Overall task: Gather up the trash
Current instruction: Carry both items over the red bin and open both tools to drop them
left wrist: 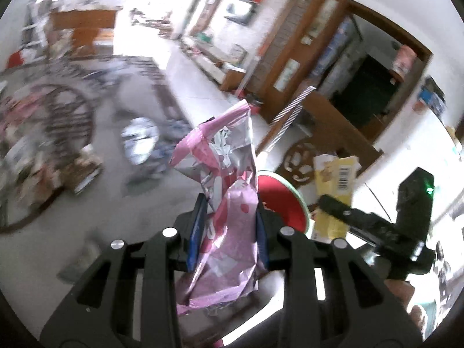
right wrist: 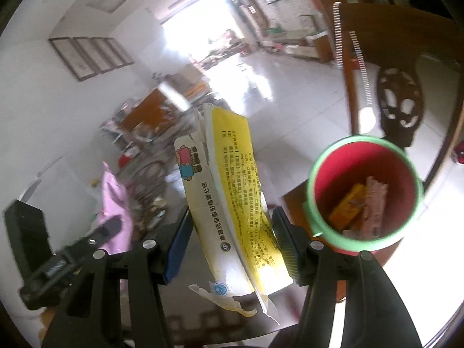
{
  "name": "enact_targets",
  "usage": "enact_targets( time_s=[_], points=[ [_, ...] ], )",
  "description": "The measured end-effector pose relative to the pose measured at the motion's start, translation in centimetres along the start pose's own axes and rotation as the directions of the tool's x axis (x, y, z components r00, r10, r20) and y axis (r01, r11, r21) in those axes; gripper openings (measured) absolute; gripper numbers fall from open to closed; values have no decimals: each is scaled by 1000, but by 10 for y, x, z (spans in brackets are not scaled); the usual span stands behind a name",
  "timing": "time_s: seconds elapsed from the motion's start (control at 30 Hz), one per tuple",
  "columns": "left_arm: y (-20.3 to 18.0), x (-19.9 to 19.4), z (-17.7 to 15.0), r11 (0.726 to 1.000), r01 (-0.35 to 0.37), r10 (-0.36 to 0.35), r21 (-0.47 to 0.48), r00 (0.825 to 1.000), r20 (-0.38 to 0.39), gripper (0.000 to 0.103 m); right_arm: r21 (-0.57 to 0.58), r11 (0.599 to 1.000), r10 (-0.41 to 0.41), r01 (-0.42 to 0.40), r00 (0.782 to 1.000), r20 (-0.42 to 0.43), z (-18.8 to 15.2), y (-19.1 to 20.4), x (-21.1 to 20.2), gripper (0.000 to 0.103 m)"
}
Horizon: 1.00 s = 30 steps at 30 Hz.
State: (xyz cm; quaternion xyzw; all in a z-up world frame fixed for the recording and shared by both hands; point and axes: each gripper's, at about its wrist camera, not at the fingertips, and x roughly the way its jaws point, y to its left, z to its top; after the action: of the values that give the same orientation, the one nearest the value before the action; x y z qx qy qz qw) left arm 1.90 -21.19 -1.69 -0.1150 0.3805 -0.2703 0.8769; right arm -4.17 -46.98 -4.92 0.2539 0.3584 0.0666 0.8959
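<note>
Currently, your right gripper (right wrist: 232,240) clamps the yellow box (right wrist: 232,203), upright; bin (right wrist: 319,220) just right of it, nearer than your left gripper (left wrist: 227,232) clamping the pink wrapper (left wrist: 229,203).

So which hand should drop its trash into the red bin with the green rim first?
Probably the right. The right gripper holds the torn yellow and white paper box with the red bin's green rim close beside it, opening in view. The left gripper, clamping the crumpled pink foil wrapper, sees the bin mostly hidden behind the wrapper.
</note>
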Motion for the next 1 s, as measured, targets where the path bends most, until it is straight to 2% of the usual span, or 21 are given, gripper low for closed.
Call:
enact_targets(
  time_s=[0.1, 0.17, 0.33, 0.5, 0.63, 0.7, 0.73, 0.8, 0.83, 0.9, 1.0],
  points=[
    [-23, 23, 10, 996, 33, -32, 80, 999, -20, 29, 39, 998, -40, 40, 999, 13, 4, -22, 1, 55],
    [-35, 49, 19, 991, 83, -77, 106, 995, -59, 29, 74, 995, -69, 67, 997, 21, 7, -39, 3, 55],
    [-62, 109, 31, 974, 173, -145, 144, 972, -184, 29, 150, 982, -124, 118, 992, 33, 11, -75, 10, 55],
    [-94, 146, 27, 948, 213, -154, 235, 957, -244, 29, 204, 967, -168, 155, 985, 49, 18, -98, 10, 55],
    [-105, 175, 22, 945, 223, -147, 239, 943, -297, 29, 223, 956, -206, 189, 977, 55, 25, -113, 14, 55],
    [-109, 186, 20, 946, 237, -159, 223, 935, -317, 35, 237, 950, -223, 205, 973, 52, 28, -120, 19, 57],
    [-110, 191, 21, 947, 240, -163, 214, 932, -325, 53, 244, 946, -231, 212, 972, 51, 29, -123, 21, 59],
    [-111, 195, 23, 953, 228, -158, 198, 936, -316, 76, 268, 936, -247, 228, 968, 40, 30, -134, 31, 72],
    [-110, 195, 24, 956, 228, -165, 183, 938, -305, 76, 274, 932, -254, 235, 967, 36, 30, -137, 34, 76],
    [-108, 192, 24, 956, 242, -183, 169, 936, -302, 76, 289, 923, -270, 252, 962, 23, 28, -141, 37, 76],
    [-102, 182, 23, 956, 221, -164, 193, 947, -276, 76, 295, 919, -278, 262, 961, 14, 24, -144, 40, 76]
  ],
)
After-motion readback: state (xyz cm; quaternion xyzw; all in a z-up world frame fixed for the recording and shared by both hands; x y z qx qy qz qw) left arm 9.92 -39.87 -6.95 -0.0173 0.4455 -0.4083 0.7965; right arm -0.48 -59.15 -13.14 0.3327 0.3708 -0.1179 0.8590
